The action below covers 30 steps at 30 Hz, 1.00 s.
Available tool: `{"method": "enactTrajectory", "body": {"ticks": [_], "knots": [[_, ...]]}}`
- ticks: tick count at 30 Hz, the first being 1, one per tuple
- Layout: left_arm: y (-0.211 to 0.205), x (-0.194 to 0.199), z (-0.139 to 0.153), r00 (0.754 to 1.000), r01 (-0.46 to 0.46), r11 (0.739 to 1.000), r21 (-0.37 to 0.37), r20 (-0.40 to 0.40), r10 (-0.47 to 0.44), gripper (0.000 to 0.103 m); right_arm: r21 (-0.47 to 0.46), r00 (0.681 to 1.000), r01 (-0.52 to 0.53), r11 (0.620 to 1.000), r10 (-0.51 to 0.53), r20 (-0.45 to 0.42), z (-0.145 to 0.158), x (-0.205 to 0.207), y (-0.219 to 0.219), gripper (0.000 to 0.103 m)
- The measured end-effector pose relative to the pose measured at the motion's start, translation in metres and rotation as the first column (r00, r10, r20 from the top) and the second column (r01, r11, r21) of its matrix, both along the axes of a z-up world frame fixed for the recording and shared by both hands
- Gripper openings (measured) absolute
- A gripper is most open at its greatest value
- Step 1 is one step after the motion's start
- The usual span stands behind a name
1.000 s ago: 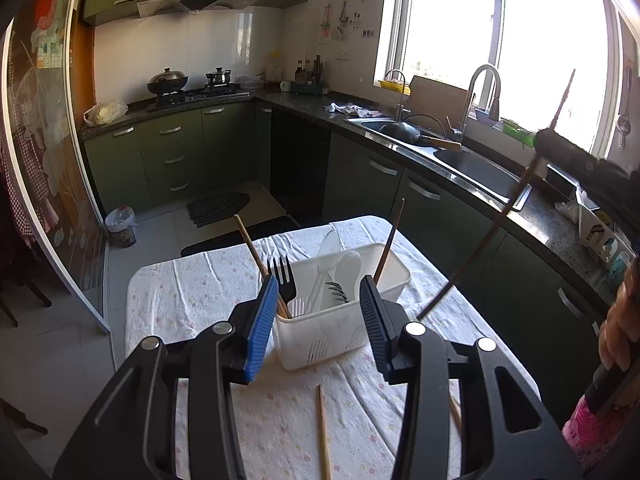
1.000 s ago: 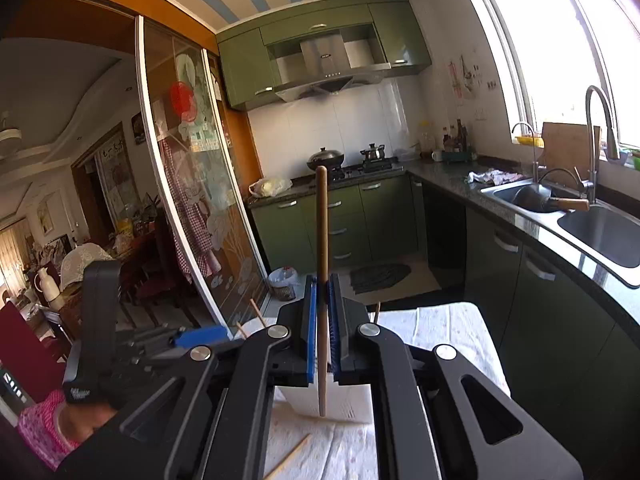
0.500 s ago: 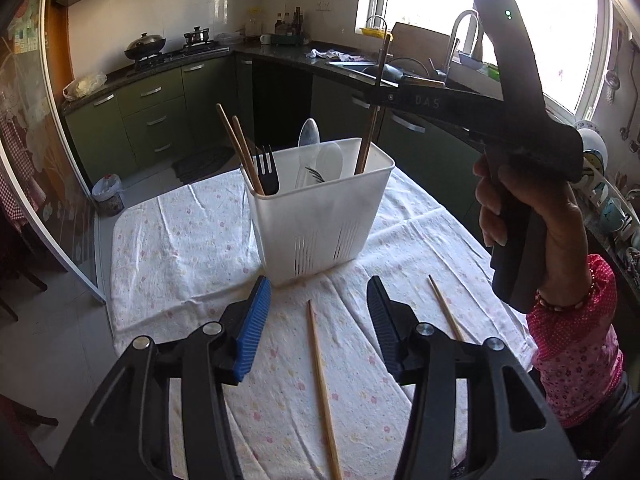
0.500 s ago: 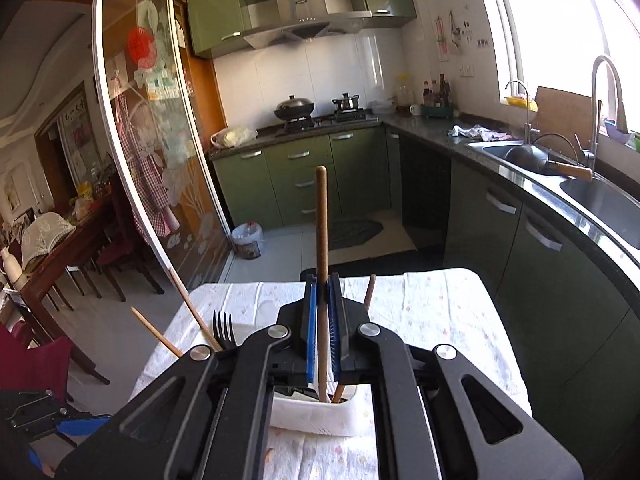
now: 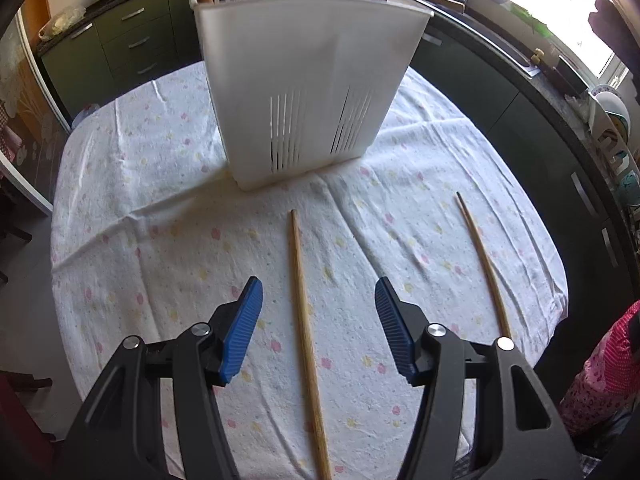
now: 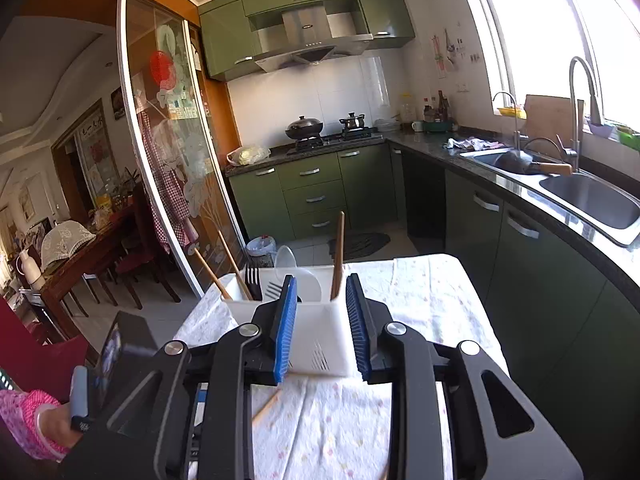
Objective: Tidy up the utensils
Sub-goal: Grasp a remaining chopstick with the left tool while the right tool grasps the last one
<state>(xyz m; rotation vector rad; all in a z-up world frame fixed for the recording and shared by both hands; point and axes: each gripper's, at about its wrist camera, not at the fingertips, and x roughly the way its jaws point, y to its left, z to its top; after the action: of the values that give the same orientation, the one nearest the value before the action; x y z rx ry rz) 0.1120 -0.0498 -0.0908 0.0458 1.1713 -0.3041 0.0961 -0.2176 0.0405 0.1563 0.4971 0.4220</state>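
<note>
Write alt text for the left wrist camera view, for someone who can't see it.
Open left tongs hover over a light wooden chopstick lying on a floral tablecloth. A second chopstick lies to the right, and a white utensil caddy stands beyond.

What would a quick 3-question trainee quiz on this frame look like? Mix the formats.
1. True or false: the right gripper is clamped on a chopstick.
2. How many chopsticks lie loose on the tablecloth in the left wrist view? A) none B) one C) two
3. Fill in: the light chopstick lies on the cloth in line with the gap of the ____ gripper.

Key
1. False: its jaws are open and hold nothing; a dark chopstick stands in the white utensil holder beyond it.
2. C: the light chopstick and a thinner chopstick to its right.
3. left: the left gripper is open above it.
</note>
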Motion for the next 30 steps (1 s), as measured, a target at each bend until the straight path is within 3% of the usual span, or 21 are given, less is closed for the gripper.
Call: {"method": "enactTrajectory", "body": {"ticks": [4, 9, 10, 11, 16, 23, 25, 30], "knots": [[-0.006, 0.011, -0.029, 0.994, 0.001, 1.0, 0.022, -0.105, 0.002, 0.055, 0.061, 0.997, 0.037, 0.997, -0.034, -0.062, -0.023, -0.019, -0.035, 0.026], [-0.008, 0.019, -0.041, 0.989, -0.008, 0.999, 0.05, -0.146, 0.016, 0.045, 0.117, 0.991, 0.083, 0.99, -0.07, -0.112, -0.046, -0.032, -0.07, 0.032], [-0.009, 0.02, -0.042, 0.989, -0.012, 0.998, 0.056, -0.144, 0.02, 0.04, 0.12, 0.99, 0.09, 0.989, -0.075, -0.12, -0.049, -0.032, -0.075, 0.032], [-0.01, 0.021, -0.042, 0.99, -0.011, 0.998, 0.069, -0.142, 0.021, 0.029, 0.128, 0.989, 0.092, 0.988, -0.076, -0.124, -0.052, -0.033, -0.079, 0.032], [-0.016, 0.021, -0.043, 0.99, -0.004, 0.991, 0.131, -0.138, 0.022, 0.01, 0.135, 0.987, 0.088, 0.987, -0.068, -0.147, -0.057, -0.034, -0.083, 0.035], [-0.019, 0.022, -0.042, 0.991, -0.005, 0.99, 0.143, -0.128, 0.023, 0.006, 0.016, 0.965, 0.007, 1.0, -0.002, -0.263, -0.074, -0.019, -0.046, 0.036], [-0.018, 0.022, -0.036, 0.993, -0.008, 0.992, 0.126, -0.116, 0.023, 0.006, -0.033, 0.946, -0.028, 0.999, 0.016, -0.324, -0.09, -0.014, -0.033, 0.043], [-0.011, 0.012, -0.008, 0.999, -0.01, 0.996, 0.092, -0.035, 0.013, 0.006, -0.156, 0.926, -0.001, 0.988, -0.058, -0.372, -0.129, -0.018, -0.014, 0.044]]}}
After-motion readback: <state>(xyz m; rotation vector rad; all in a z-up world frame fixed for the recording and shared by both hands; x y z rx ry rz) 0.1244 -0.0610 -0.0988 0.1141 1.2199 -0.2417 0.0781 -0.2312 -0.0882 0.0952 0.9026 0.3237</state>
